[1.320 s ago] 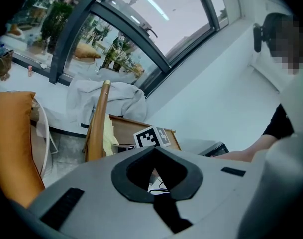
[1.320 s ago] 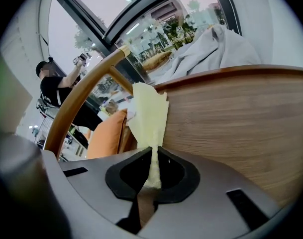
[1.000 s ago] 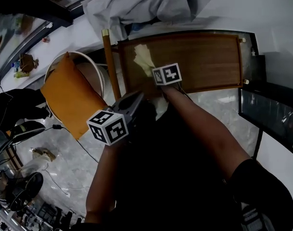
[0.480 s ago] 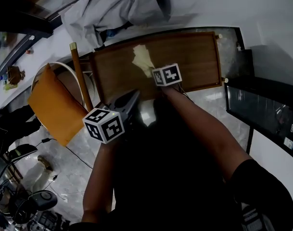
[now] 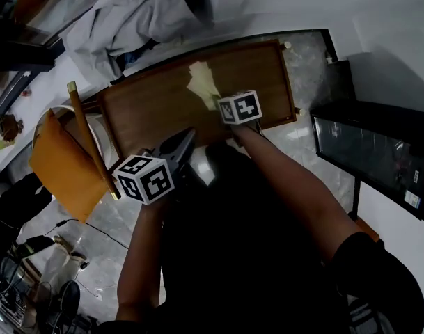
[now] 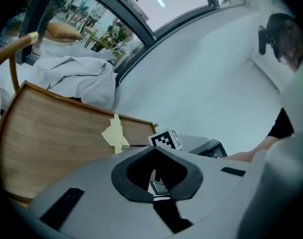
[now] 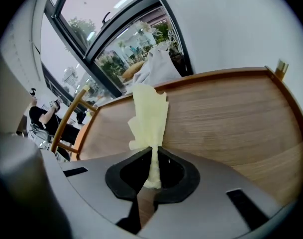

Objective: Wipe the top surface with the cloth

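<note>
In the head view the right claw's jaws are hidden under its marker cube (image 5: 239,107), and the person's arms cover part of the near edge of the counter (image 5: 149,110). The grip shows only in the right gripper view. There the right claw (image 7: 152,152) is closed on the near end of the cloth (image 7: 149,114), and the pinched part narrows to a thin strip between the jaws.

The left claw (image 6: 154,150) has its jaws together with nothing held. A pale patch seen through the hollow behind the tips is too small to identify. This claw sits by the counter's near edge, apart from the cloth.

The pale yellow cloth lies on the wooden counter. Its long axis runs from the right claw toward the far edge, and it widens as it goes. Beyond the counter a grey sheet (image 5: 121,19) is cut off by the frame's top. A chair (image 5: 58,165) stands at the counter's left end.
</note>
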Demonstrator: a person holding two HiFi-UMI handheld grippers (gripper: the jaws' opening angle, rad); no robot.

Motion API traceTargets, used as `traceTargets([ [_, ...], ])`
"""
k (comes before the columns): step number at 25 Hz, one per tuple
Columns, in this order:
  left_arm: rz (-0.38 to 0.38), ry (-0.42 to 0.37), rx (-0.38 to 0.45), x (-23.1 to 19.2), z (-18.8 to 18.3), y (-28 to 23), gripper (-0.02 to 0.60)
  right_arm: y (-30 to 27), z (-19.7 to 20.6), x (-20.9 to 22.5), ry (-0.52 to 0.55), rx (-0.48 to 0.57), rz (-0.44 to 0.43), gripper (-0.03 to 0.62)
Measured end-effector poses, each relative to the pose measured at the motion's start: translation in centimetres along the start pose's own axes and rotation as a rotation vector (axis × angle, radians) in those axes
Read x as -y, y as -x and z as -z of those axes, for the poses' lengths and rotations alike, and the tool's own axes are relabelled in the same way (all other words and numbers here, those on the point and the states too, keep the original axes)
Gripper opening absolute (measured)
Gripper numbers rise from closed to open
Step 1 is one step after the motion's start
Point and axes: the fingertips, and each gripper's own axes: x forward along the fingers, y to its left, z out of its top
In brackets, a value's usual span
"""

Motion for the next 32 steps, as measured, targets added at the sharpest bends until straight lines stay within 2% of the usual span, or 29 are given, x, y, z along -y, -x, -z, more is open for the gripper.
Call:
traceTargets([
  [6,0.025,-0.041,-0.048,2.2,0.1,-3.3,0.011,2.4,-0.2,3.9,0.073,0.023,0.067,0.032],
  [15,0.049,-0.058,-0.105,3.7,0.8,-6.6,0.011,5.4,0.0,9.2,-0.029,0.062,0.126,0.034],
  [20,0.061,-0.065,-0.135,3.9,1.1,-8.0,0.011,7.3,0.2,12.4,-0.091,0.092,0.187,0.034],
  [32,0.081,-0.058,-0.12,3.5,0.2,-8.8,0.011,10.5,0.4,17.3,-0.165,0.13,0.372,0.034],
])
